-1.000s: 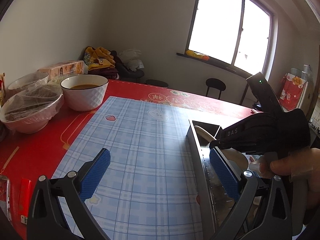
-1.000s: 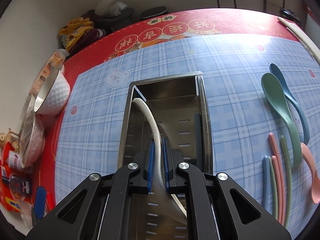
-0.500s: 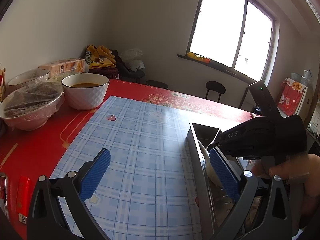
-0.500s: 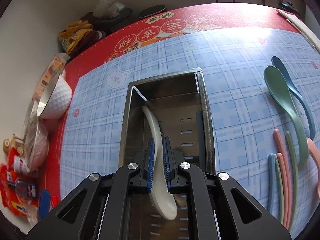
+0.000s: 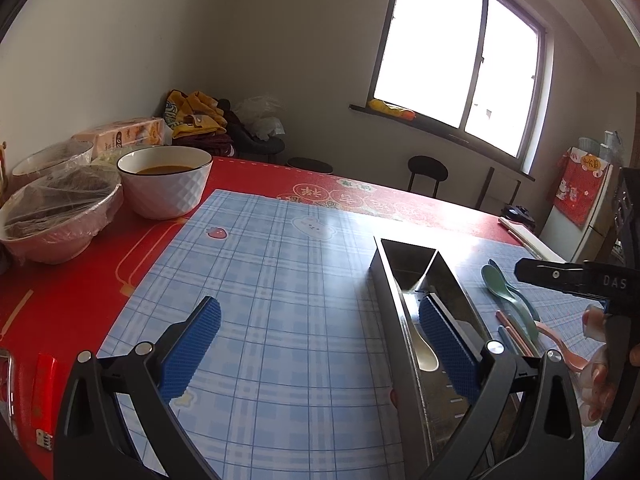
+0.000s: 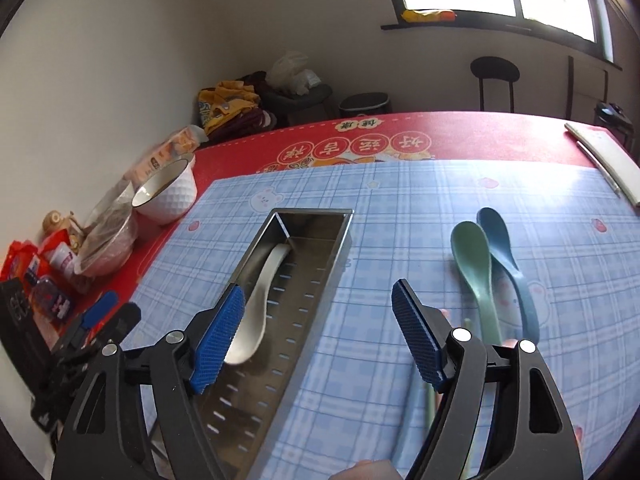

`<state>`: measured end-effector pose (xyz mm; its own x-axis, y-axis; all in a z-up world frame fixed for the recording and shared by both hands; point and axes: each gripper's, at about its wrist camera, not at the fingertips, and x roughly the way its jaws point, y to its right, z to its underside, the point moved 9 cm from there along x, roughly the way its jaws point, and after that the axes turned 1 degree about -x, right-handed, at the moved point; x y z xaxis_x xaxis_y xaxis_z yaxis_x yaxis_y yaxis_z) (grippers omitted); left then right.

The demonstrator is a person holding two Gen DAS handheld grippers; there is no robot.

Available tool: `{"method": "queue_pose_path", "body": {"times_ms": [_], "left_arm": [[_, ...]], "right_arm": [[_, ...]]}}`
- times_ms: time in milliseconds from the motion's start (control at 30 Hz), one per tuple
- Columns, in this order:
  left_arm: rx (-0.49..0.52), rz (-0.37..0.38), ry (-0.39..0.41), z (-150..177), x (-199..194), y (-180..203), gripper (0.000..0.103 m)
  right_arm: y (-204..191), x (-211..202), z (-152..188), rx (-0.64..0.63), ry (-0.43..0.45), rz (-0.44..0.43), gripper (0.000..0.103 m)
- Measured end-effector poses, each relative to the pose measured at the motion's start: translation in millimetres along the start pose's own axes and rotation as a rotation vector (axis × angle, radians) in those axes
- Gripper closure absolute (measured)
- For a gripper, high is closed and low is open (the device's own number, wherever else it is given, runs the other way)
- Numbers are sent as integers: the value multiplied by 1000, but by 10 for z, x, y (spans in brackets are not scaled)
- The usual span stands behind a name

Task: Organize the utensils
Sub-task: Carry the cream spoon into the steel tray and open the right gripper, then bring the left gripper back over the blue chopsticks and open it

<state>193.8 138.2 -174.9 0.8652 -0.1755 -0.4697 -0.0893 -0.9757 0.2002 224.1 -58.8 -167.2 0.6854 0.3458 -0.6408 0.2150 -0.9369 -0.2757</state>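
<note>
A steel utensil tray [image 6: 320, 284] lies on the blue checked mat, with a white spoon [image 6: 258, 304] lying inside it. The tray [image 5: 390, 276] and spoon [image 5: 424, 350] also show in the left wrist view. My right gripper [image 6: 316, 336] is open and empty, above the tray's right wall. A green spoon [image 6: 476, 264] and a blue spoon [image 6: 506, 256] lie on the mat to its right, with pink and green chopsticks [image 5: 516, 334] near them. My left gripper [image 5: 320, 346] is open and empty over the mat, left of the tray.
A white bowl of soup [image 5: 166, 180] and two wrapped bowls [image 5: 56, 212] stand at the left on the red table cover [image 5: 88, 264]. Packets and a bottle [image 6: 44, 276] lie at the left edge. A white case [image 6: 608, 160] lies far right.
My right gripper let go of the white spoon, opened wide, and pulled up and to the right. The spoon now lies in the tray. The left gripper barely moved.
</note>
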Motion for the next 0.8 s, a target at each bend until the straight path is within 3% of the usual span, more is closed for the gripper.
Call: {"method": "queue_pose_path", "body": {"times_ms": [67, 233, 400, 567, 800], "left_arm": [[14, -6, -2, 15, 4, 23, 6], [4, -22, 1, 24, -17, 13, 6], [-23, -10, 8, -42, -173, 103, 6], [29, 28, 89, -177, -547, 611, 7], [117, 73, 85, -96, -749, 1446, 13]], "right_arm": [[165, -194, 35, -21, 55, -5, 16], [636, -617, 151, -8, 168, -3, 16], [1127, -903, 228, 34, 206, 24, 15], [1459, -969, 296, 62, 190, 29, 15], [1562, -894, 406, 10, 189, 55, 15]]}}
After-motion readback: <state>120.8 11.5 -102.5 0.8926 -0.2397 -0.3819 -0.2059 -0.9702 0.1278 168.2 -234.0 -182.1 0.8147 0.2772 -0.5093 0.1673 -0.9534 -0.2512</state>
